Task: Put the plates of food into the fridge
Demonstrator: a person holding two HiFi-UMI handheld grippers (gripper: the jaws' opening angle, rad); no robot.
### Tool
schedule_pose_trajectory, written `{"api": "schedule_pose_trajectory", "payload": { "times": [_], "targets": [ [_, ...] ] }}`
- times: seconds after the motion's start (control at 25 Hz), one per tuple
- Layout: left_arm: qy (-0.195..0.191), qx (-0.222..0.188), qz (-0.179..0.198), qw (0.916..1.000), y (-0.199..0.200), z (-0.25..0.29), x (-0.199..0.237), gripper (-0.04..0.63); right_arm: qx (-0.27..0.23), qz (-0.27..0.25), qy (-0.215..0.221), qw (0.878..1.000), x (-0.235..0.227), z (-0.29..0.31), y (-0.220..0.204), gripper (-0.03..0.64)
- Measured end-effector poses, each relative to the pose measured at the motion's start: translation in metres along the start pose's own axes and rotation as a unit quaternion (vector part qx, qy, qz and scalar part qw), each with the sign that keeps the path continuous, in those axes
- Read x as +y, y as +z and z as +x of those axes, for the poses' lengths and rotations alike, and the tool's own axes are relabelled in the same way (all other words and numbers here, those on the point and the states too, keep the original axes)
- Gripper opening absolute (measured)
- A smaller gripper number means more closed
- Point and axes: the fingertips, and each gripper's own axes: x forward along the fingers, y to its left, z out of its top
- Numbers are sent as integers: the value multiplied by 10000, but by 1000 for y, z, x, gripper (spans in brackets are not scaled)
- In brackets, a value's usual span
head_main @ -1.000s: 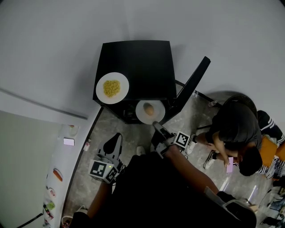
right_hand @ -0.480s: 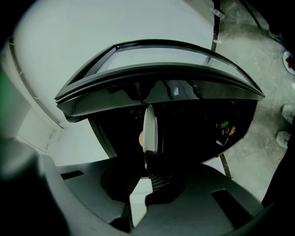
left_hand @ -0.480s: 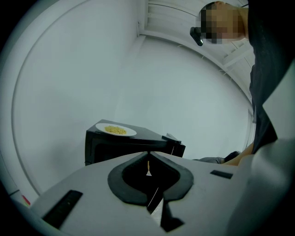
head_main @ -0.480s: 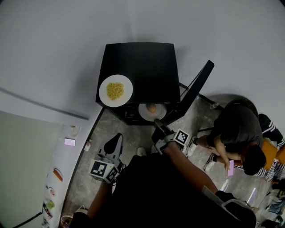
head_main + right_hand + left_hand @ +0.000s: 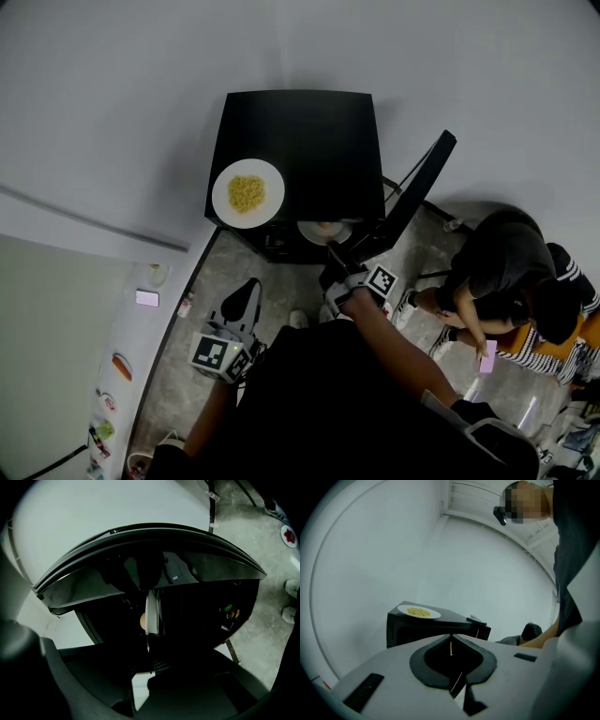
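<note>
Right now the black fridge (image 5: 300, 141) is the biggest thing before you. It stands against the far wall with its flat top toward your head camera and its door (image 5: 419, 183) swung open to the right. On the stone-patterned floor (image 5: 234, 262) to the right of that door, a seated person (image 5: 502, 267) bends over a phone, well apart from your work. Your right gripper (image 5: 331, 248) reaches out to the near edge of the fridge, and its jaws are pinched on the near rim of the second plate (image 5: 324, 230). In the right gripper view that plate shows edge-on between the jaws, with the dark inside of the fridge around it. From above, the plate's far half is hidden under the fridge's top, so it is partly inside the opening and only its near half shows. Your left gripper (image 5: 246, 292) hangs low at the near left, well apart from the fridge, with its jaws pressed together and nothing between them. The plate of yellow food (image 5: 247, 193) sits on top of the fridge at its near left corner, close to the left edge. On the second plate lies a round tan piece of food (image 5: 142, 619), near the plate's middle.
</note>
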Motion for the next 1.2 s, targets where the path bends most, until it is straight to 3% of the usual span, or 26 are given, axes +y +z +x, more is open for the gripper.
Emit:
{"api": "schedule_pose_trajectory", "payload": {
  "times": [0.44,1.2],
  "targets": [
    [-135,27,57,9999,-4,5,-2,29,-484,109,-331,9982,-18,16,15,32],
    [-49,87,-150,9998,-10,2,1,29,-767,-228,-569,9952,-22,28,29,34]
  ]
}}
